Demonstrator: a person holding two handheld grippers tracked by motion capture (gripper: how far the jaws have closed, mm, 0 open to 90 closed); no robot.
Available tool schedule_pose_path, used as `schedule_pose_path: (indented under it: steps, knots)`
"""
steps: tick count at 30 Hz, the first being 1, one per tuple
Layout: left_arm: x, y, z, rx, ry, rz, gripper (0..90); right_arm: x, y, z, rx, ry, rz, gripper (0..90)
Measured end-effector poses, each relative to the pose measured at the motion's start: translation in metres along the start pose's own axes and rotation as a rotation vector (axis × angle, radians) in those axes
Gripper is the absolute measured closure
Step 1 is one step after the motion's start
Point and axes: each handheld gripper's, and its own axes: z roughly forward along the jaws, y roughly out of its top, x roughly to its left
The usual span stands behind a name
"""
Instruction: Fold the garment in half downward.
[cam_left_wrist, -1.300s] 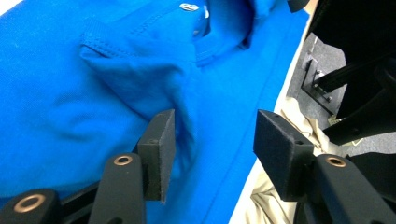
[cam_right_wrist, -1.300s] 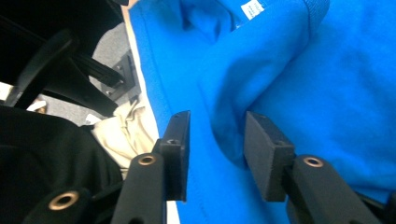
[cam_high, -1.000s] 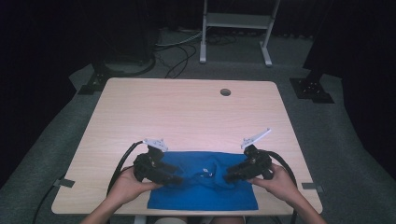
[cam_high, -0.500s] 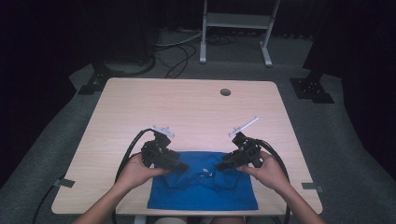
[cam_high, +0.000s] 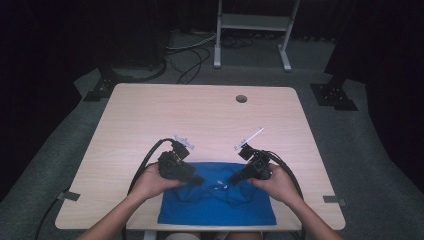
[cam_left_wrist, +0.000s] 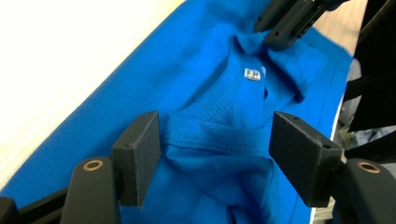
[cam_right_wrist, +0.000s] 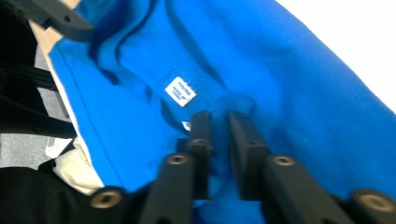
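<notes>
Left gripper view gives us jaws spread wide over the blue polo shirt (cam_left_wrist: 205, 135), its collar seam between them untouched. High view: we see left gripper (cam_high: 198, 178), then right gripper (cam_high: 233, 181), on the table's (cam_high: 200, 115) near edge. Right gripper view: jaws have just clamped onto the collar beside the white label (cam_right_wrist: 180, 91).

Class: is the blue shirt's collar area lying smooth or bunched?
Bunched: the blue shirt shows ridged folds around its collar and label.

My blue shirt (cam_high: 215, 205) lies flat at the table's near edge, collar rumpled toward me, a small white label (cam_right_wrist: 180, 91) showing, its print too blurred to read.
</notes>
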Motion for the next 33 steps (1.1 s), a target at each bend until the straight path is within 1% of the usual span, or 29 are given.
schedule_pose_path:
  steps: [1,2,3,4,5,6,7,9,10,12,17,19,21,26,27,28,30,32,33]
  knots:
    - [0.000,0.000,-0.002,-0.010,0.000,0.000,33.4,0.002,-0.002,-0.002,-0.013,0.012,-0.017,84.5]
    - [-0.001,-0.001,-0.005,-0.023,0.000,0.002,33.4,0.003,-0.002,-0.003,-0.016,0.015,-0.029,84.7]
    - [-0.001,-0.001,-0.008,-0.030,-0.004,0.000,33.4,0.005,-0.003,-0.005,-0.022,0.029,-0.047,85.0]
    - [-0.001,-0.002,-0.009,-0.032,-0.001,-0.002,32.7,0.009,-0.005,-0.007,-0.024,0.030,-0.062,85.0]
    - [-0.001,-0.002,-0.010,-0.031,0.004,0.001,32.3,0.011,-0.006,-0.008,-0.026,0.028,-0.075,85.0]
    - [-0.002,-0.002,-0.012,-0.028,0.006,0.007,32.3,0.013,-0.007,-0.009,-0.027,0.036,-0.085,85.1]
    - [-0.002,-0.002,-0.013,-0.029,0.008,0.007,32.2,0.016,-0.009,-0.011,-0.030,0.046,-0.107,85.0]
    - [-0.003,-0.003,-0.015,-0.035,0.009,0.011,32.2,0.020,-0.012,-0.013,-0.033,0.044,-0.129,85.0]
    - [-0.003,-0.003,-0.016,-0.037,0.008,0.009,32.2,0.022,-0.014,-0.014,-0.038,0.058,-0.145,85.0]
    - [-0.003,-0.004,-0.016,-0.038,0.010,0.009,32.2,0.028,-0.018,-0.015,-0.041,0.068,-0.178,85.0]
    - [-0.003,-0.004,-0.017,-0.038,0.013,0.005,32.2,0.036,-0.030,-0.014,-0.029,0.109,-0.244,84.9]
    - [-0.003,-0.004,-0.018,-0.040,0.014,0.004,32.2,0.038,-0.034,-0.012,-0.015,0.117,-0.252,84.8]
    - [-0.004,-0.004,-0.018,-0.043,0.018,0.003,32.2,0.040,-0.039,-0.008,0.006,0.138,-0.269,84.8]
    - [-0.005,-0.004,-0.016,-0.029,0.022,0.012,32.2,0.045,-0.049,0.002,0.064,0.182,-0.311,84.1]
    - [-0.005,-0.004,-0.015,-0.028,0.023,0.011,32.1,0.046,-0.052,0.004,0.085,0.201,-0.313,83.1]
    - [-0.005,-0.004,-0.015,-0.029,0.023,0.011,32.1,0.046,-0.053,0.006,0.103,0.216,-0.313,80.2]
    - [-0.005,-0.004,-0.015,-0.031,0.022,0.009,32.1,0.044,-0.055,0.006,0.128,0.234,-0.309,73.9]
    - [-0.005,-0.004,-0.015,-0.031,0.022,0.010,32.1,0.042,-0.054,0.001,0.099,0.234,-0.312,71.0]
    - [-0.005,-0.004,-0.016,-0.032,0.022,0.009,32.1,0.041,-0.051,-0.004,0.069,0.246,-0.303,69.1]
